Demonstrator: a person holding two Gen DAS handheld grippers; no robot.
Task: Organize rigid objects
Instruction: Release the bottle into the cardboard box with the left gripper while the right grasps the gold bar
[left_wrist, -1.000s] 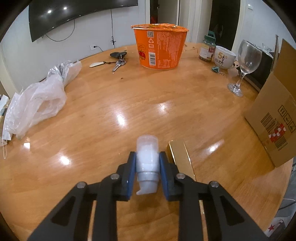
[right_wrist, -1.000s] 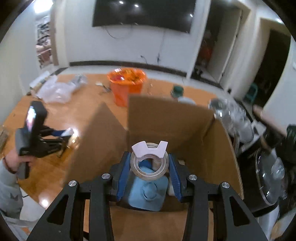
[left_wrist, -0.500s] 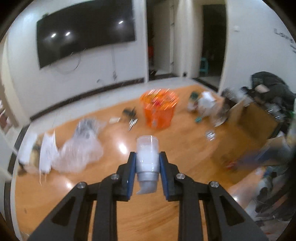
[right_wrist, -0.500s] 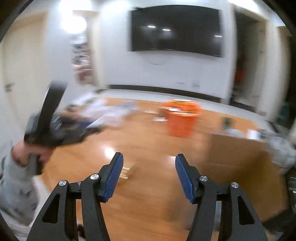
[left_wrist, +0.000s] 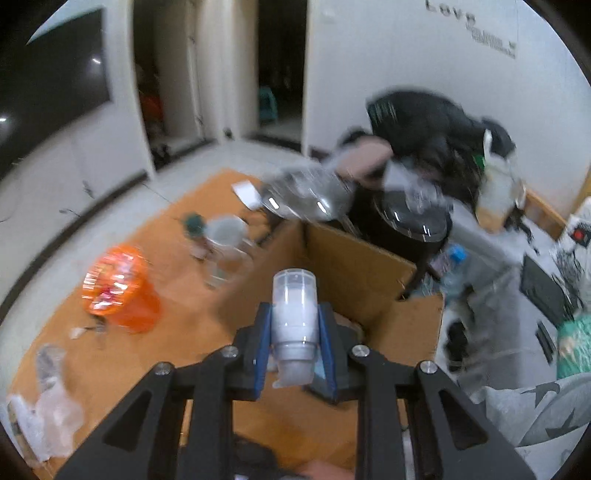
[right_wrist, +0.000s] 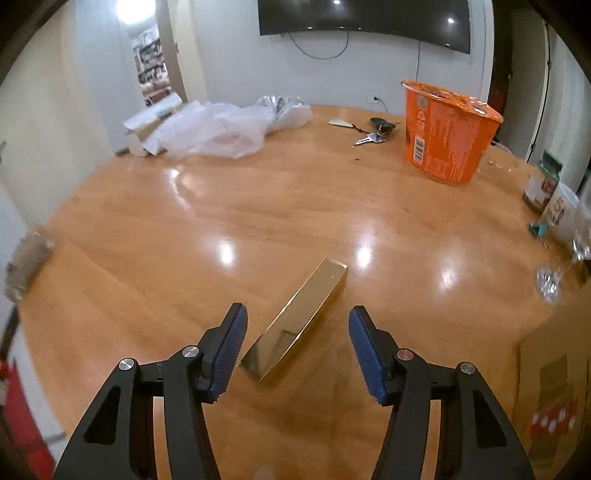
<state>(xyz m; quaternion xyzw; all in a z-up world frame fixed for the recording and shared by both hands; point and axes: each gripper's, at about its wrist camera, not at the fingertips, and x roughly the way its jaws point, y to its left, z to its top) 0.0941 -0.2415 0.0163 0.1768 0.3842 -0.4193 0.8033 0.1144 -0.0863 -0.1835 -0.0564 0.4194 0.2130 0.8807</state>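
Note:
My left gripper (left_wrist: 294, 334) is shut on a white plastic bottle (left_wrist: 294, 314), neck toward the camera, and holds it above the near wall of the open cardboard box (left_wrist: 354, 266). My right gripper (right_wrist: 295, 347) is open and empty, low over the wooden table (right_wrist: 258, 206). A gold rectangular box (right_wrist: 301, 319) lies on the table between its fingers and just ahead of them. A corner of the cardboard box (right_wrist: 554, 387) shows at the right edge of the right wrist view.
An orange noodle cup (right_wrist: 448, 133), keys (right_wrist: 371, 134), plastic bags (right_wrist: 218, 127), a jar (right_wrist: 543, 182), a mug (right_wrist: 563, 214) and a wine glass (right_wrist: 554, 273) stand on the table. Beyond the box sit a black cooker (left_wrist: 413, 218) and clutter.
My left gripper lifted the white bottle off the table and swung it right, over the box. My right gripper let go of the tape roll in the box, opened, and moved to the gold box.

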